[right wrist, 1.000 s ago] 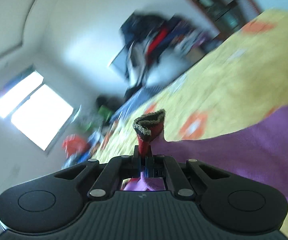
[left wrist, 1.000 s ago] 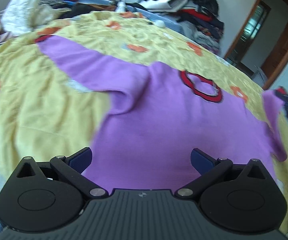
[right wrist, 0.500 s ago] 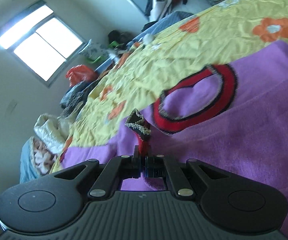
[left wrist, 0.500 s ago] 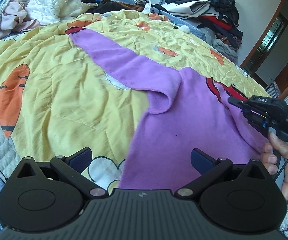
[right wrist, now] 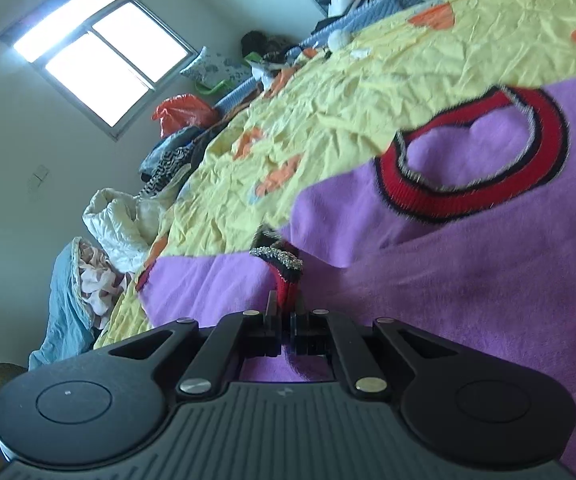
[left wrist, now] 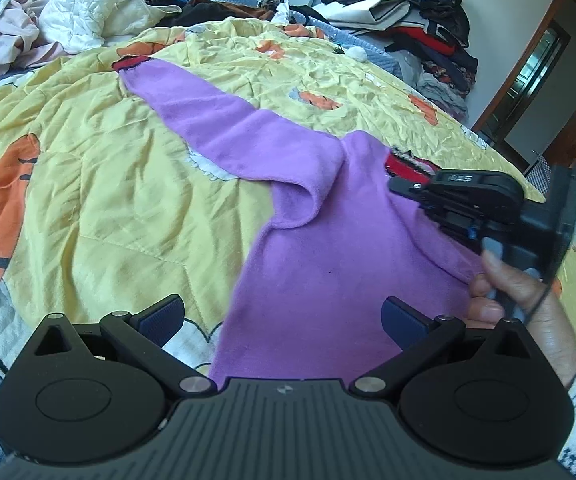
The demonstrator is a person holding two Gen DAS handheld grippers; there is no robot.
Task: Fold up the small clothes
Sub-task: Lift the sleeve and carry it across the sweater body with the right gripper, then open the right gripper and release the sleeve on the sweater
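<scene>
Looking along the left gripper, its blue pads stand wide apart and hold nothing, hovering over the lower hem of the sweater. That purple sweater lies spread across the middle of the frame on a yellow quilt, one sleeve stretching to the upper left, its red cuff flat on the quilt. At right centre, the right gripper is clamped on the other sleeve's red cuff and carries it over the body, with the person's hand below it. The likely slip: with nothing pinning the hem, the pull could drag or bunch the whole sweater, and the fold would land crooked. Piled clothes fill the top edge; a wooden door stands at upper right.

Through the right wrist camera, the jaws are shut together on the red cuff, which stands up at lower centre, purple fabric trailing behind. The red-ringed collar lies at right, flat on the sweater. If the cuff is let go too near the collar, the sleeve may lie skewed; a thin bite on the knit could also slip out. Crinkled quilt runs across the middle, a bright window sits at upper left, and a white jacket and other laundry heap at the left edge.
</scene>
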